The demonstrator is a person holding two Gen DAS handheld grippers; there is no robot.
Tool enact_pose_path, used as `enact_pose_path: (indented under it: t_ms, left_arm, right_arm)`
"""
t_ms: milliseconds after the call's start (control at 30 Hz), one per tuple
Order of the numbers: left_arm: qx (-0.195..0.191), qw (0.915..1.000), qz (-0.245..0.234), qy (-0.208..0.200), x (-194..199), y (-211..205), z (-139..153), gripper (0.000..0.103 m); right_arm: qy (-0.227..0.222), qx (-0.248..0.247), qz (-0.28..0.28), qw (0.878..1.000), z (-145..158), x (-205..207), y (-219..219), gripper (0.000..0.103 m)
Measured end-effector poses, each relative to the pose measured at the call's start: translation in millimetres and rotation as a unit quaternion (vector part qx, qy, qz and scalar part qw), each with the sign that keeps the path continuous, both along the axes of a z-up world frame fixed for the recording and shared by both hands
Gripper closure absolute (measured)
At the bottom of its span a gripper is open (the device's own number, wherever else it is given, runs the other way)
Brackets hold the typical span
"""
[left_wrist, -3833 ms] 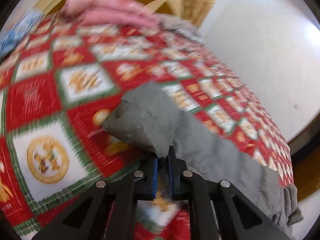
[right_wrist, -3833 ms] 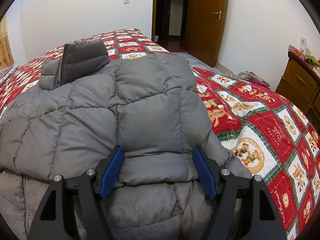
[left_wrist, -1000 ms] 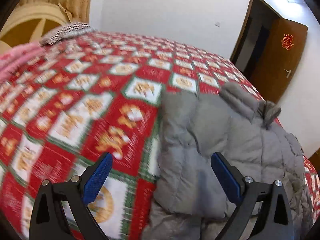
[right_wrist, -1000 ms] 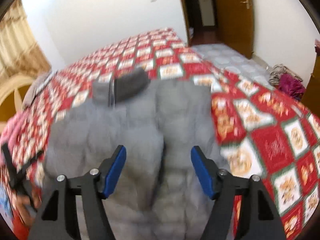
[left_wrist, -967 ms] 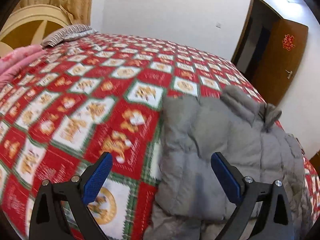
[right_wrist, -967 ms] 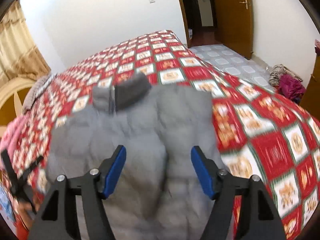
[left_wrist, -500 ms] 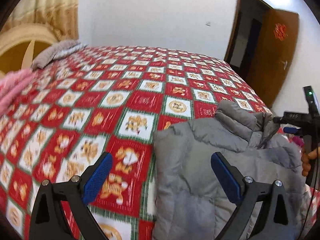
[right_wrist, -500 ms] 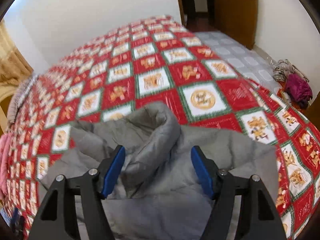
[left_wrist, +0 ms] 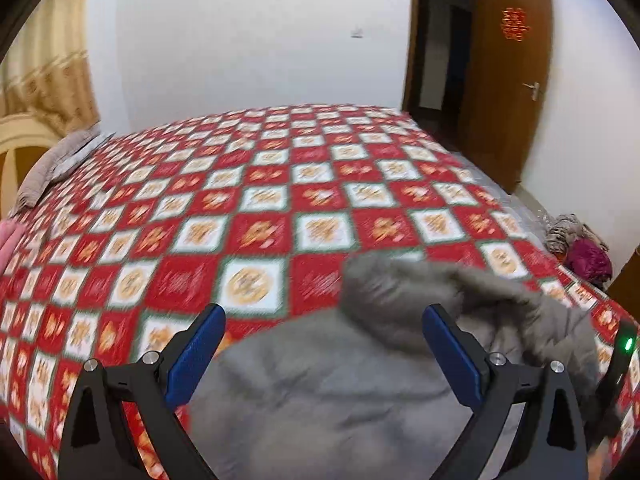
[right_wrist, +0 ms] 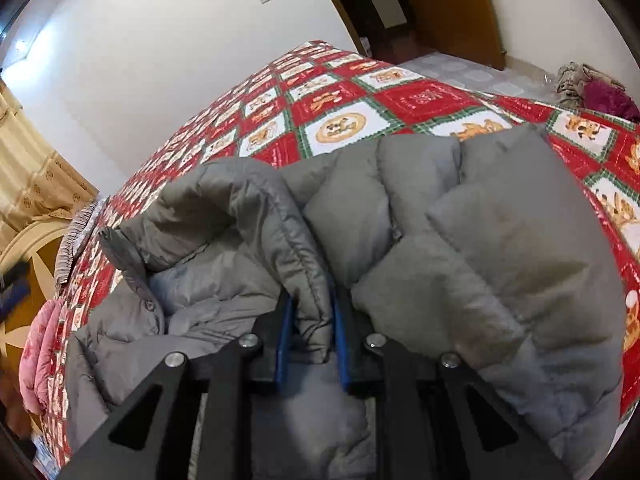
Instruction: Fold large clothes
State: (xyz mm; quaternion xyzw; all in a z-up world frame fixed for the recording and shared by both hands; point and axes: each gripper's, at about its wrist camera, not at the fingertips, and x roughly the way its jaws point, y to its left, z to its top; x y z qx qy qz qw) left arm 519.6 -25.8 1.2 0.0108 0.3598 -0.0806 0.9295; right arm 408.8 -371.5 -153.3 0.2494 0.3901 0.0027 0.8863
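Note:
A grey puffer jacket (left_wrist: 360,392) lies folded on the bed with the red checked quilt (left_wrist: 248,208). In the left wrist view my left gripper (left_wrist: 324,356) hovers open just above the jacket's upper part, its blue pads wide apart with nothing between them. The raised collar (left_wrist: 384,280) lies just beyond it. In the right wrist view my right gripper (right_wrist: 311,316) is down at the collar (right_wrist: 280,232). Its jaws are closing, and the blue pads pinch the collar's padded edge between them. The jacket (right_wrist: 480,260) spreads to both sides.
A pink blanket (right_wrist: 40,356) and a striped pillow (left_wrist: 52,168) lie by the wooden headboard (left_wrist: 16,152). An open brown door (left_wrist: 504,92) stands beyond the bed. A pile of clothes (left_wrist: 580,248) lies on the floor at the right.
The left gripper swung right and up, from beside the jacket to over its collar end, still open. The right gripper dropped onto the collar and its jaws narrowed around it.

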Motion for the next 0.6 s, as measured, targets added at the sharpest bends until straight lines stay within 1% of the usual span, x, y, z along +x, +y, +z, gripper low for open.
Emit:
enact_pose_path:
  t_ms: [33, 100, 133, 167, 233, 267, 300, 333, 367, 400, 467, 533, 600]
  left_arm:
    - [-0.006, 0.9999, -0.003, 0.008, 8, -7, 1, 0.004]
    - [-0.03, 0.9988, -0.004, 0.039, 33, -21, -3, 0.004]
    - [-0.038, 0.9971, -0.001, 0.065, 51, -28, -9, 0.004]
    - [-0.036, 0.9959, 0.006, 0.083, 62, -31, -15, 0.004]
    - [-0.03, 0.9911, 0.047, 0.121, 85, -32, -37, 0.004]
    - [-0.032, 0.9888, 0.059, 0.134, 88, -31, -46, 0.004]
    - [-0.031, 0.9865, 0.065, 0.147, 90, -29, -56, 0.016]
    - [-0.02, 0.9857, 0.064, 0.155, 87, -29, -63, 0.031]
    - [-0.007, 0.9853, 0.059, 0.16, 83, -31, -69, 0.064]
    - [0.002, 0.9849, 0.052, 0.165, 75, -31, -73, 0.084]
    - [-0.001, 0.9875, 0.047, 0.15, 55, -25, -76, 0.085]
    - [0.017, 0.9909, 0.053, 0.122, 32, -19, -79, 0.086]
    - [0.026, 0.9923, 0.06, 0.105, 16, -14, -87, 0.086]
  right_arm:
    - [-0.001, -0.003, 0.0, 1.0, 1, -1, 1, 0.084]
    - [-0.003, -0.004, 0.0, 1.0, 1, -4, 1, 0.084]
    - [-0.004, -0.001, 0.0, 1.0, 1, -5, -1, 0.084]
    - [-0.005, 0.002, 0.0, 1.0, 1, -2, 2, 0.084]
    - [-0.007, 0.009, 0.0, 1.0, 0, -1, 1, 0.084]
    - [-0.007, 0.01, 0.001, 1.0, -2, 2, -1, 0.084]
    - [-0.007, 0.009, 0.0, 1.0, -1, 1, -1, 0.084]
    - [-0.007, 0.009, 0.001, 1.0, -2, 2, -2, 0.084]
    - [-0.007, 0.009, 0.0, 1.0, -2, 2, -2, 0.084]
    - [-0.007, 0.009, 0.0, 1.0, -2, 2, -2, 0.084]
    - [-0.005, 0.006, 0.0, 1.0, -1, 3, -1, 0.084]
    - [-0.005, 0.004, -0.001, 1.0, -1, 4, 0, 0.084]
    - [-0.004, 0.005, -0.001, 1.0, -1, 3, 0, 0.084]
